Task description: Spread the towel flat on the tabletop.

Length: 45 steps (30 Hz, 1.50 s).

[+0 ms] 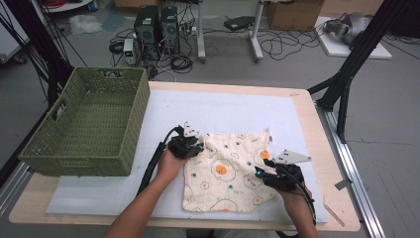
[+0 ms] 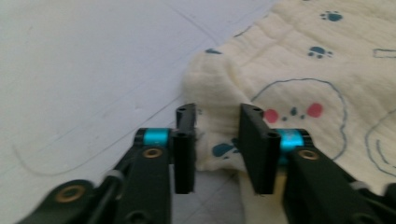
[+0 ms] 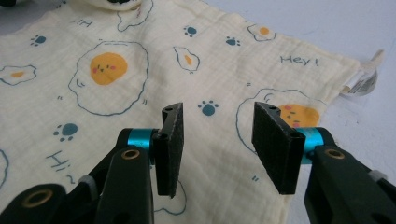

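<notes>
Left tongs [image 2: 217, 144] are standing partly spread, jaws straddling a raised fold at the corner of the cream egg-print cloth [image 2: 299, 70]; the fold is sitting in the gap, and whether the pads are pressing it I cannot tell. Right tongs [image 3: 224, 144] are spread wider, hovering low over the cloth's right edge, gripping nothing.

High view: the cloth [image 1: 228, 171] is lying mostly flat on the white mat [image 1: 223, 106] covering the table [image 1: 317, 129], right of a green woven basket [image 1: 89, 124]. The left hand [image 1: 171, 163] is reaching in from below to the cloth's upper-left corner, left tongs [image 1: 198, 147] pointing right; the right hand [image 1: 292, 191] is resting at the right edge, right tongs [image 1: 260, 171] pointing left.

The right gripper view is showing printed words "Hey!" and a sewn tag [image 3: 364, 77] at the far corner. The left gripper view is showing the bunched corner close up.
</notes>
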Each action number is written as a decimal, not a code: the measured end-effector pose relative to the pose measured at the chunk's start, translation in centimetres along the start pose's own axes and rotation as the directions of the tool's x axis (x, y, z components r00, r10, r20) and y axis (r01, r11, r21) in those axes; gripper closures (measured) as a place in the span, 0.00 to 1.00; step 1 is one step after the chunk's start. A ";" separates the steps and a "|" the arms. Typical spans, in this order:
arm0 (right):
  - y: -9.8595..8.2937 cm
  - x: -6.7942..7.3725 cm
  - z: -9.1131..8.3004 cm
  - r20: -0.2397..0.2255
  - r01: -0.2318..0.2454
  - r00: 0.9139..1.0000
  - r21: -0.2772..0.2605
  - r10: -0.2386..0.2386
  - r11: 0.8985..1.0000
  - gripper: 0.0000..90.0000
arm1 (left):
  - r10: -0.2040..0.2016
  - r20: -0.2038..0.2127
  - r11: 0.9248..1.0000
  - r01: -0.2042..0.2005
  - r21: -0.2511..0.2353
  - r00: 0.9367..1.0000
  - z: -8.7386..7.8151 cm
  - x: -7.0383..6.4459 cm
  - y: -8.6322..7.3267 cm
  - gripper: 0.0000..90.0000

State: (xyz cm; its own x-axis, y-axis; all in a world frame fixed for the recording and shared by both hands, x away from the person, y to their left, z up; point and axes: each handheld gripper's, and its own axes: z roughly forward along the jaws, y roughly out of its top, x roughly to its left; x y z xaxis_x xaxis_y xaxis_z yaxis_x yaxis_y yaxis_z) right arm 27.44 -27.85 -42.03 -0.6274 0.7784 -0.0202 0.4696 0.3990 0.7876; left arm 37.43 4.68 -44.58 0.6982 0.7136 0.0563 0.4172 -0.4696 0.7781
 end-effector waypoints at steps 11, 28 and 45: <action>-0.1 0.0 0.0 -0.006 -0.003 1.000 0.000 0.003 1.000 0.60 | -0.066 -0.168 0.998 0.066 -0.004 0.984 -1.4 3.0 -0.2 0.98; -0.1 -1.5 1.0 0.077 -0.025 0.997 0.008 0.024 1.000 0.48 | -0.207 -0.110 0.978 0.206 -0.020 0.972 -3.4 4.5 -0.8 0.53; 0.0 -2.8 2.4 0.099 -0.065 0.993 0.000 0.065 0.998 0.51 | -0.126 -0.245 0.992 0.120 -0.037 0.961 -2.7 4.7 -2.2 0.96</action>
State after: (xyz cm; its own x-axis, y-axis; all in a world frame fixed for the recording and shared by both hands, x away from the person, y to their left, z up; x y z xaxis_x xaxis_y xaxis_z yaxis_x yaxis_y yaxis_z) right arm 30.69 -28.83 -43.41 -0.5309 0.8469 -0.0297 0.5094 0.3470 0.7874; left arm 38.21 10.46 -44.33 0.4760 0.8726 0.1097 0.4761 -0.3605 0.8021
